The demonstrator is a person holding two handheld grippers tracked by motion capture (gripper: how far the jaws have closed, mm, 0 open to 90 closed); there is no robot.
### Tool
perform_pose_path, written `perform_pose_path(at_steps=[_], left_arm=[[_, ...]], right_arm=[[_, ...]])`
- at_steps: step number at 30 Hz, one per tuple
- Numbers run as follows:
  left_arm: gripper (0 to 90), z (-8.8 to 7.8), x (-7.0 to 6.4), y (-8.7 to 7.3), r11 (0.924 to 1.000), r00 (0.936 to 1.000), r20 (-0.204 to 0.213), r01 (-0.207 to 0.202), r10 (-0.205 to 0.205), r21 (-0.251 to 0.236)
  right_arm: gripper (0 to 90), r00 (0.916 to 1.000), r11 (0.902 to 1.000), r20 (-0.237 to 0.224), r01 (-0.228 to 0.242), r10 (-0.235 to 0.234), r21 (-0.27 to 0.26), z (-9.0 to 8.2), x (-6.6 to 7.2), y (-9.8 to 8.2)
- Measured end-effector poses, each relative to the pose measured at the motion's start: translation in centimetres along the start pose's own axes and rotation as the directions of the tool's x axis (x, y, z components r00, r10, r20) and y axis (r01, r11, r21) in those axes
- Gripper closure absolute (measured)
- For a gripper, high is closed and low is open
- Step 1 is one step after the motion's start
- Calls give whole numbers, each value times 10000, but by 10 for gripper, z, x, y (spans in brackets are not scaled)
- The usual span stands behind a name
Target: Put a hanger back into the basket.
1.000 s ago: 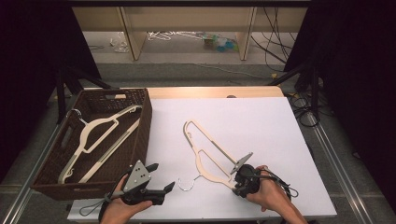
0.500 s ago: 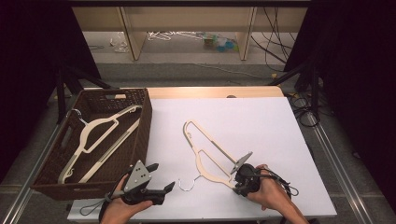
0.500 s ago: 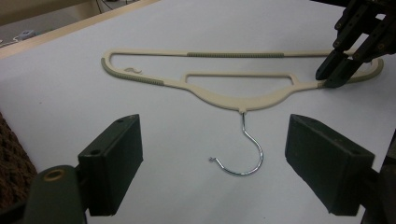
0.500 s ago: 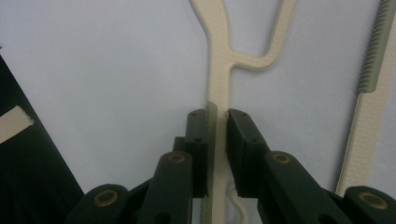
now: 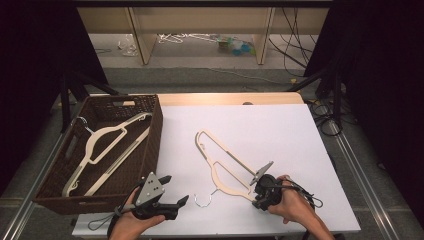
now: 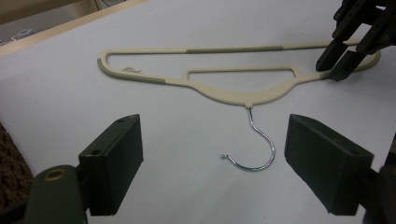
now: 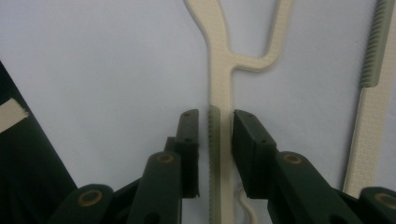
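Observation:
A cream plastic hanger (image 5: 220, 160) with a metal hook (image 5: 202, 200) lies flat on the white table (image 5: 280, 130). My right gripper (image 5: 256, 194) sits at the hanger's near end. In the right gripper view its jaws (image 7: 215, 121) straddle the hanger's ribbed arm (image 7: 219, 70) with a thin gap on the left side. They have just been opening, with the arm still between them. My left gripper (image 5: 176, 189) rests near the front edge, wide open and holding nothing. In the left gripper view (image 6: 212, 140) it faces the hook (image 6: 254, 149) and the hanger (image 6: 233, 95), with the right gripper (image 6: 334, 63) beyond.
A dark wicker basket (image 5: 155, 130) stands at the table's left and holds two cream hangers (image 5: 100, 142). Behind the table are shelf legs, cables and loose items on the floor. Black stands flank both sides.

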State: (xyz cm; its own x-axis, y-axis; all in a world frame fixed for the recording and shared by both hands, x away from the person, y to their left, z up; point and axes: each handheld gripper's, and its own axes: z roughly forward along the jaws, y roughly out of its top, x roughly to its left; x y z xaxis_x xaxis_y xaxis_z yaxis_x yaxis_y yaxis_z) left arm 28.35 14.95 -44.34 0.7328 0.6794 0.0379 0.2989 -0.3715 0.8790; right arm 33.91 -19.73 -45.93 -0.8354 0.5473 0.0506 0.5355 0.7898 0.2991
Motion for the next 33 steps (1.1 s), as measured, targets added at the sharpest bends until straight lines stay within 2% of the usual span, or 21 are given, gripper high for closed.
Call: perform_pose_path(at_steps=[2, 3, 4, 6, 7, 11, 13, 14, 16, 18, 19, 21, 22, 23, 24, 26, 28, 29, 30, 31, 33], left_arm=[[194, 1, -1, 0, 10000, 10000, -60, 40, -39, 82], [195, 2, 0, 1, 9999, 9999, -7, -125, 125, 71], [195, 4, -2, 2, 9999, 10000, -80, -20, 21, 106], [196, 6, -2, 3, 9998, 9999, -83, -139, 140, 114], [196, 8, -2, 3, 9999, 10000, -26, -36, 37, 139], [197, 14, -1, 5, 9994, 9997, 23, -224, 223, 272], [198, 18, -1, 6, 9993, 9998, 121, -188, 184, 325], [200, 20, -1, 8, 9981, 9990, 134, -424, 418, 446], [203, 26, -2, 9, 9980, 9989, 160, -444, 437, 460], [208, 34, -1, 11, 9941, 9966, 245, -809, 793, 725], [211, 39, -3, 11, 9956, 9976, 217, -666, 653, 656], [221, 48, -2, 13, 9907, 9951, 305, -961, 936, 965], [224, 53, -2, 14, 9900, 9953, 287, -950, 925, 1042], [224, 57, -1, 15, 9853, 9927, 418, -1177, 1133, 1237], [224, 62, -2, 15, 9839, 9918, 467, -1240, 1189, 1288], [232, 69, -2, 16, 9755, 9864, 366, -1637, 1600, 1467], [235, 78, -4, 16, 9767, 9872, 478, -1576, 1522, 1459], [237, 80, -5, 18, 9699, 9833, 495, -1808, 1750, 1632], [240, 83, -6, 18, 9689, 9816, 474, -1902, 1850, 1583], [241, 87, -6, 19, 9599, 9741, 517, -2256, 2200, 1666], [241, 94, -8, 19, 9595, 9742, 537, -2251, 2191, 1691]], right_arm=[[728, 9999, 10000, 120, -4, 4, 32, 0, 2, 0], [729, 9998, 10000, 203, -49, 48, 60, 0, 3, 0], [733, 9997, 10000, 244, -75, 74, 45, 1, 3, 0], [775, 9997, 10000, 228, 17, -17, 3, 1, 2, 0], [784, 9996, 10000, 268, -52, 52, -4, 1, 1, 0], [793, 9991, 9996, 376, 204, -211, 172, 0, 4, 1], [793, 9984, 9991, 395, 389, -395, 158, 0, 4, 2], [794, 9985, 9991, 378, 391, -397, 156, -1, 3, 2], [794, 9985, 9991, 339, 418, -422, 111, -2, 3, 1], [794, 9980, 9984, 329, 545, -549, 121, -5, 2, 2], [794, 9980, 9983, 302, 554, -559, 153, -8, 2, 1], [794, 9980, 9984, 304, 551, -554, 119, -12, 2, 1], [794, 9973, 9979, 340, 643, -646, 115, -14, 1, 0], [794, 9975, 9979, 306, 632, -636, 135, -16, 1, 0], [794, 9976, 9980, 323, 610, -615, 139, -18, 1, 0], [794, 9970, 9975, 332, 698, -702, 129, -22, 1, -1], [794, 9971, 9976, 326, 688, -691, 81, -26, 1, -1], [794, 9966, 9971, 348, 747, -751, 130, -28, 2, -1], [794, 9959, 9965, 358, 834, -837, 86, -30, 1, 0], [794, 9963, 9970, 365, 777, -779, 72, -31, 2, 0], [794, 9953, 9960, 388, 883, -886, 95, -34, 3, 0]])
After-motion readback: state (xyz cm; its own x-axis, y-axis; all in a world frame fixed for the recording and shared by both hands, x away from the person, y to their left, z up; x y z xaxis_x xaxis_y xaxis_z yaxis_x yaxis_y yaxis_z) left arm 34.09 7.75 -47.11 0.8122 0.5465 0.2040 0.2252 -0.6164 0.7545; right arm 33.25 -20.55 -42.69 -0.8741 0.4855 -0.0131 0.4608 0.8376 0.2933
